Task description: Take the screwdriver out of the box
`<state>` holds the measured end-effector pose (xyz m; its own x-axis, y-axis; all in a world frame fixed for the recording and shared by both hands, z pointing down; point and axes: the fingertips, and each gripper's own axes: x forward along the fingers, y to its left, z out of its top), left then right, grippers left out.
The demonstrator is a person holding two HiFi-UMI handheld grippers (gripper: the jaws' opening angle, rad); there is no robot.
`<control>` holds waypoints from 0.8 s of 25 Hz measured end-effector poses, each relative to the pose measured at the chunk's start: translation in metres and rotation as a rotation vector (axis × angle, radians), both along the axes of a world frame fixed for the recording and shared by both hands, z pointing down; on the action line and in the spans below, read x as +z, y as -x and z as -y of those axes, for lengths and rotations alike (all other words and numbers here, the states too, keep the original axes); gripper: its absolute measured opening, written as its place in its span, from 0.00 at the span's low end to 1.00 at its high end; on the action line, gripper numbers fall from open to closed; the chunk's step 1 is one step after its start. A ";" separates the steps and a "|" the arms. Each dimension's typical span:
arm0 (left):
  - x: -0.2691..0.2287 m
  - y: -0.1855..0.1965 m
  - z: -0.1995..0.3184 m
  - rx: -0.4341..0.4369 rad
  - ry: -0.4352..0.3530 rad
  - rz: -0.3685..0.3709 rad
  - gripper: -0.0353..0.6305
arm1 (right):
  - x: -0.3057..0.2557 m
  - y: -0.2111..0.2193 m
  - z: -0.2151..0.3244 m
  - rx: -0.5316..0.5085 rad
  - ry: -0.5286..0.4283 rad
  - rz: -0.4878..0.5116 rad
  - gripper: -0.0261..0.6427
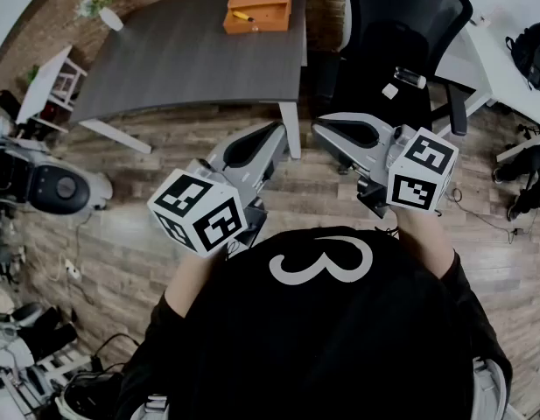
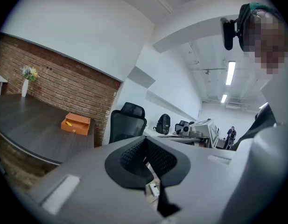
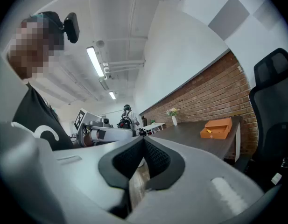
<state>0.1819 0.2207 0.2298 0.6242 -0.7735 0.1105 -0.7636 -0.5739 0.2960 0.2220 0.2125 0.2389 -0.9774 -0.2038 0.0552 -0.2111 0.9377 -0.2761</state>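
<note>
An open orange box (image 1: 258, 9) sits at the far end of a dark table (image 1: 173, 64), with a yellow-handled screwdriver (image 1: 242, 16) lying inside it. Both grippers hang over the wooden floor, well short of the table and close to the person's chest. My left gripper (image 1: 279, 129) is shut and empty. My right gripper (image 1: 317, 126) is also shut and empty. The two tips point toward each other. The left gripper view shows the box (image 2: 76, 124) far off at the left. In the right gripper view the box (image 3: 217, 128) lies far to the right.
A black office chair (image 1: 401, 33) stands right of the table, near a white desk (image 1: 506, 33). A white vase with flowers (image 1: 103, 11) is at the table's left corner. A white table leg (image 1: 291, 129) stands just ahead of the grippers. Grey equipment (image 1: 42, 182) sits on the floor at left.
</note>
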 end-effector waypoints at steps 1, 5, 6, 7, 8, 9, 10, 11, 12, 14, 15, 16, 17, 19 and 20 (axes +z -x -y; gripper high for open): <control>0.000 0.000 -0.001 -0.004 -0.002 0.002 0.08 | 0.000 -0.001 -0.001 -0.001 0.000 -0.001 0.04; 0.001 0.002 -0.001 -0.015 0.000 0.016 0.08 | 0.000 -0.002 -0.003 -0.011 0.003 0.004 0.04; 0.002 0.002 0.000 -0.018 0.006 0.019 0.08 | 0.000 -0.001 -0.002 -0.017 0.006 0.007 0.04; 0.004 0.003 0.002 -0.021 0.013 0.020 0.08 | 0.001 -0.001 0.000 -0.021 0.012 0.009 0.04; 0.005 0.005 0.006 -0.026 0.021 0.019 0.08 | 0.002 0.000 0.004 -0.023 0.019 0.011 0.04; 0.006 0.006 0.010 -0.032 0.026 0.018 0.08 | 0.002 0.000 0.009 -0.023 0.028 0.015 0.04; 0.007 0.008 0.014 -0.039 0.030 0.019 0.08 | 0.003 0.000 0.014 -0.022 0.038 0.023 0.04; 0.008 0.011 0.018 -0.046 0.033 0.020 0.08 | 0.005 0.001 0.020 -0.022 0.051 0.034 0.04; 0.010 0.015 0.022 -0.055 0.036 0.022 0.08 | 0.006 0.002 0.025 -0.023 0.066 0.046 0.04; 0.017 0.023 0.027 -0.077 0.046 0.027 0.08 | 0.013 0.005 0.034 -0.012 0.099 0.060 0.04; 0.021 0.028 0.030 -0.089 0.052 0.030 0.08 | 0.016 0.006 0.041 0.006 0.108 0.060 0.04; 0.025 0.034 0.033 -0.099 0.057 0.032 0.08 | 0.018 0.008 0.048 0.028 0.108 0.056 0.04; 0.028 0.040 0.037 -0.105 0.061 0.032 0.08 | 0.019 0.009 0.055 0.049 0.100 0.051 0.04; 0.032 0.052 0.048 -0.113 0.065 0.024 0.08 | 0.019 0.014 0.069 0.081 0.078 0.045 0.04; 0.035 0.058 0.053 -0.116 0.067 0.018 0.08 | 0.020 0.017 0.076 0.096 0.071 0.044 0.04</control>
